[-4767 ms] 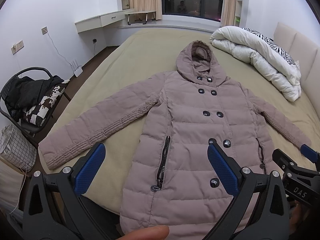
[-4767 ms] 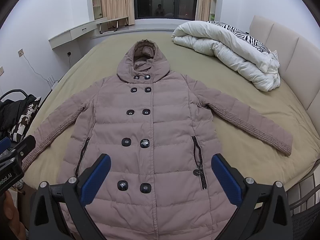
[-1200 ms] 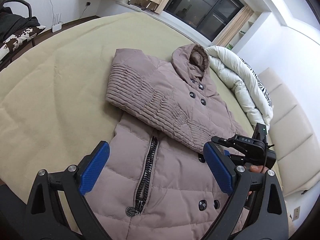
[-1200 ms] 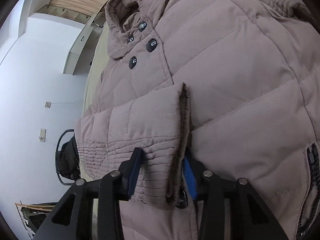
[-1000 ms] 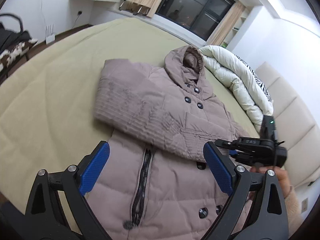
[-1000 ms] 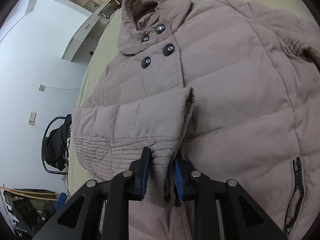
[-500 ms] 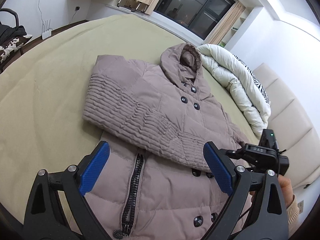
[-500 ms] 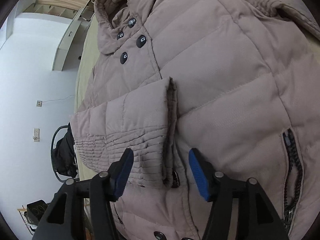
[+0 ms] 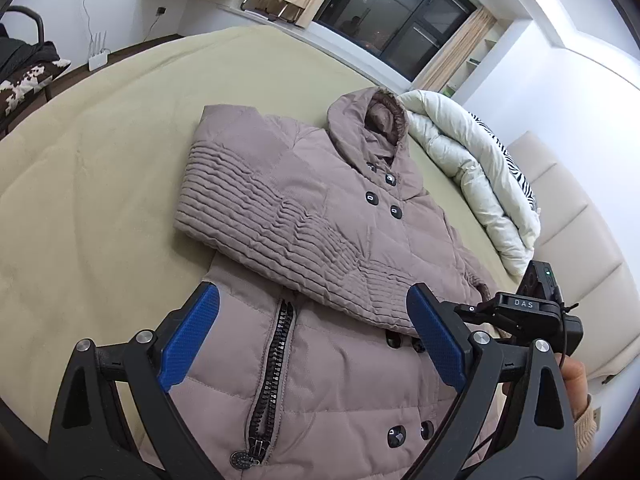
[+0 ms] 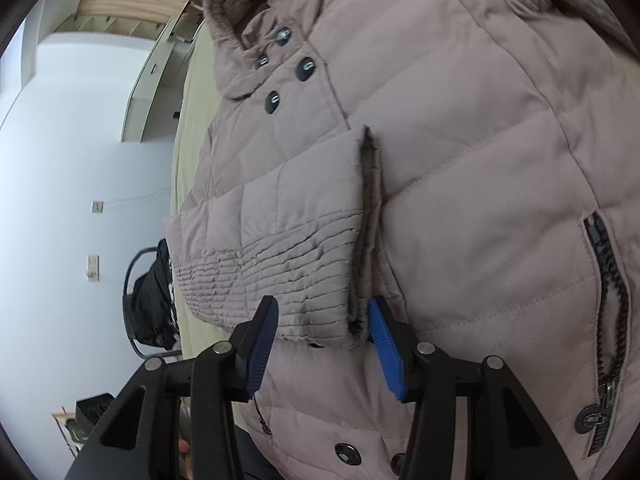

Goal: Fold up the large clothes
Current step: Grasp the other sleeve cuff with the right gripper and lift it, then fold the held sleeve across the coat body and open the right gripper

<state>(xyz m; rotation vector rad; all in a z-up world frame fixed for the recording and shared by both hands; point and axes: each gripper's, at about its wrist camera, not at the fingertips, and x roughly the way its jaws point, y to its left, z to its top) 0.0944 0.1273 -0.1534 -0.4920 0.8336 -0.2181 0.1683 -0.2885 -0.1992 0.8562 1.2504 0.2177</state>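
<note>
A taupe hooded puffer coat (image 9: 320, 368) lies buttons-up on the bed (image 9: 100, 220). Its left sleeve (image 9: 280, 240) is folded across the chest, with the cuff (image 10: 364, 240) lying near the middle buttons. My left gripper (image 9: 312, 344) is open and empty, held above the coat's lower front by the pocket zipper (image 9: 272, 380). My right gripper (image 10: 320, 344) is open; its jaws stand either side of the cuff's near corner without gripping it. It also shows in the left wrist view (image 9: 524, 312), at the coat's right side.
A white duvet with a zebra-print piece (image 9: 472, 168) is piled at the bed's far right by the padded headboard (image 9: 568, 240). A chair with dark clothes (image 9: 24, 64) stands off the bed's left side. A window and desk line the far wall.
The right gripper let go of the sleeve cuff it had carried over the chest and its jaws opened wide. The left gripper stayed open above the coat's lower front.
</note>
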